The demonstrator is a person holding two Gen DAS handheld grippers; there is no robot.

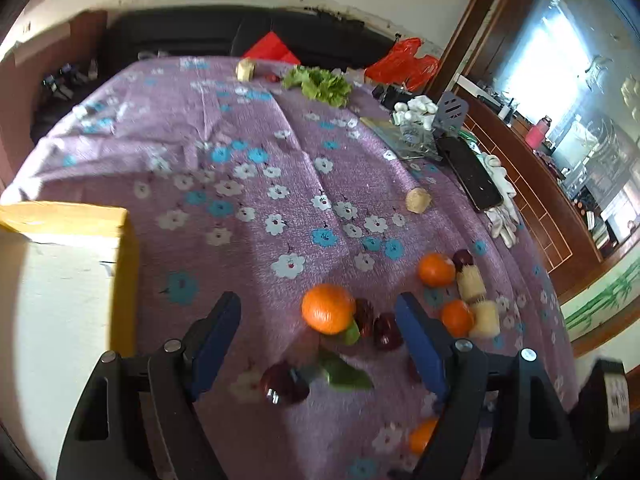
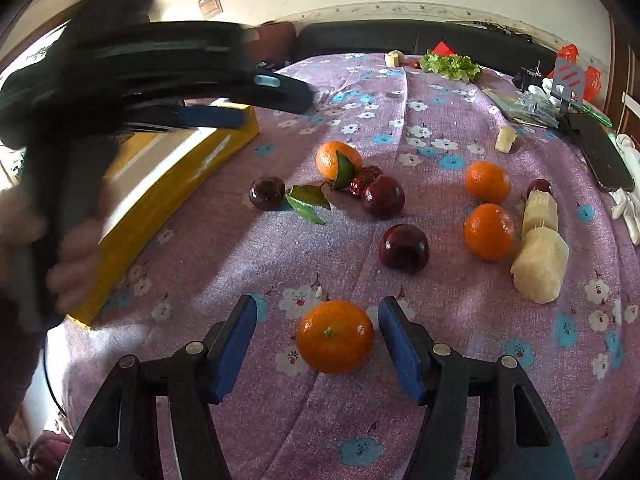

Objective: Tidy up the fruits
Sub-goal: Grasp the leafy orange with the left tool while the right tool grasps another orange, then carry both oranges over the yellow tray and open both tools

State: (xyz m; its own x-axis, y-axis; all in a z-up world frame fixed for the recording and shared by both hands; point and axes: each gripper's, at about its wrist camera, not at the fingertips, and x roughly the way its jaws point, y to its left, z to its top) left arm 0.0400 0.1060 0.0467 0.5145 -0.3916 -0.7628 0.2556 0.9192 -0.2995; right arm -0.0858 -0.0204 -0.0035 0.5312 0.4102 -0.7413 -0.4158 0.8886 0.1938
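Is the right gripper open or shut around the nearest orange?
Open. The right gripper has clear gaps on both sides of the round orange tangerine.

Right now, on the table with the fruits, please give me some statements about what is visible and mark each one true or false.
1. The right gripper is open, with an orange between its fingers. True.
2. The left gripper is shut on a plum. False: it is open and holds nothing.
3. Four oranges lie on the cloth in the right wrist view. True.
4. The lettuce lies beside the nearest orange. False: it is at the far end of the table.
5. The yellow box is on the right side of the fruits. False: it is on the left.
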